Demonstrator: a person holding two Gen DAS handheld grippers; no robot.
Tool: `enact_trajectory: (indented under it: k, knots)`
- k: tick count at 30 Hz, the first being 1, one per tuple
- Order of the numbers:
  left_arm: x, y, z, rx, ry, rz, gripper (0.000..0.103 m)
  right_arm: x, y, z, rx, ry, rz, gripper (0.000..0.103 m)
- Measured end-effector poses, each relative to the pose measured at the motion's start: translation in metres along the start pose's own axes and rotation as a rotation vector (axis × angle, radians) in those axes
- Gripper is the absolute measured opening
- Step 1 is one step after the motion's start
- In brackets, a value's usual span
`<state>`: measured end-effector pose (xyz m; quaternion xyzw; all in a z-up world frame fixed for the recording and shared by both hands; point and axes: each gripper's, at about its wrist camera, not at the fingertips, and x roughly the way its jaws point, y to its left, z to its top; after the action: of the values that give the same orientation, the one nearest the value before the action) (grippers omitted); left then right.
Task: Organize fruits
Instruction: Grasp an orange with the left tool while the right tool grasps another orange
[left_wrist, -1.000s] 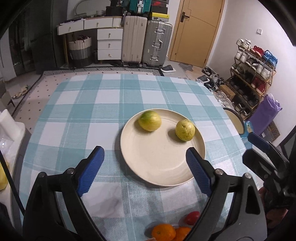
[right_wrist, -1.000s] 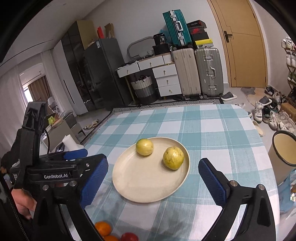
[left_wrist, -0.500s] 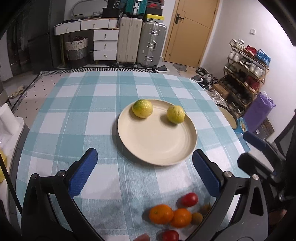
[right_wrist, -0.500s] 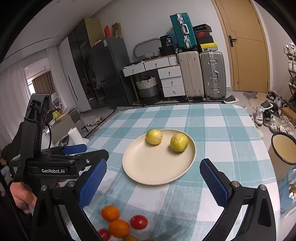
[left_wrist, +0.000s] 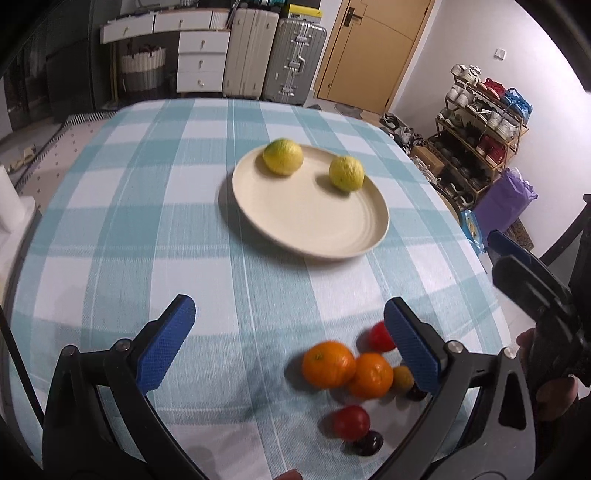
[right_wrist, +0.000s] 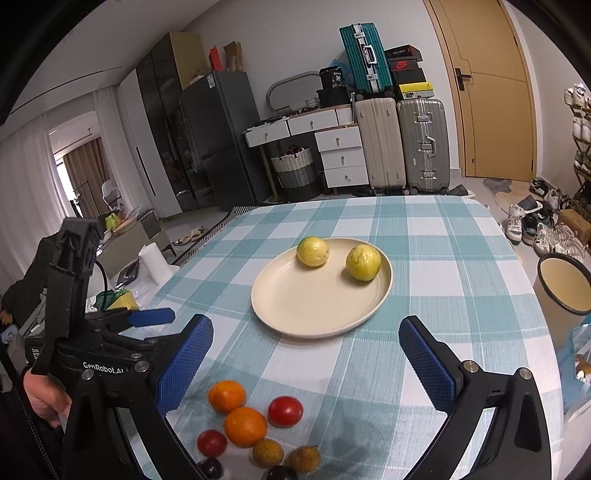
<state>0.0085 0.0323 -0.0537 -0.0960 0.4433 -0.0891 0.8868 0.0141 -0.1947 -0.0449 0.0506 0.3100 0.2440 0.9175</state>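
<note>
- Now both my tools have pulled back from the plate (right_wrist: 384, 291) with its two lemons (right_wrist: 312, 251).
- My left tool (left_wrist: 288, 343) and right tool (right_wrist: 304, 362) are spread wide, empty.
- Loose oranges (right_wrist: 245, 426) and tomatoes (right_wrist: 285, 411) on the near worktop (right_wrist: 443, 258) have come into view, likely next.

Illumination is even, indoor and moderately bright, with daylight entering through the curtained window (right_wrist: 79, 177) at far left in the right wrist view. The plate (left_wrist: 314, 221) and the oranges (left_wrist: 328, 363) cast soft, short shadows on the bench (left_wrist: 147, 206). The left wrist view shows motion blur. Both views exhibit strong fisheye curvature and black corner vignetting.
</note>
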Motion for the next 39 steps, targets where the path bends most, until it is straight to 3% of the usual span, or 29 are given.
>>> enact_trajectory:
  k: [10, 18, 21, 27, 29, 34, 39]
  knots:
    - [0.024, 0.016, -0.021, -0.080, 0.095, -0.104, 0.102, -0.001, -0.001, -0.013, 0.012, 0.026, 0.005, 0.103]
    - [0.039, 0.010, -0.026, -0.083, 0.134, -0.132, 0.100, -0.002, -0.002, -0.018, 0.023, 0.032, 0.011, 0.103]
    - [0.044, 0.007, -0.027, -0.081, 0.143, -0.149, 0.094, -0.001, -0.003, -0.021, 0.028, 0.039, 0.013, 0.103]
    - [0.050, 0.005, -0.030, -0.084, 0.177, -0.185, 0.069, 0.003, -0.003, -0.026, 0.035, 0.056, 0.021, 0.103]
    - [0.052, 0.003, -0.031, -0.080, 0.182, -0.207, 0.055, 0.004, -0.003, -0.027, 0.037, 0.061, 0.022, 0.103]
    - [0.053, -0.002, -0.033, -0.052, 0.192, -0.232, 0.037, 0.006, -0.004, -0.030, 0.040, 0.071, 0.026, 0.103]
    - [0.050, -0.007, -0.033, -0.012, 0.186, -0.196, 0.036, 0.007, -0.004, -0.031, 0.041, 0.077, 0.029, 0.103]
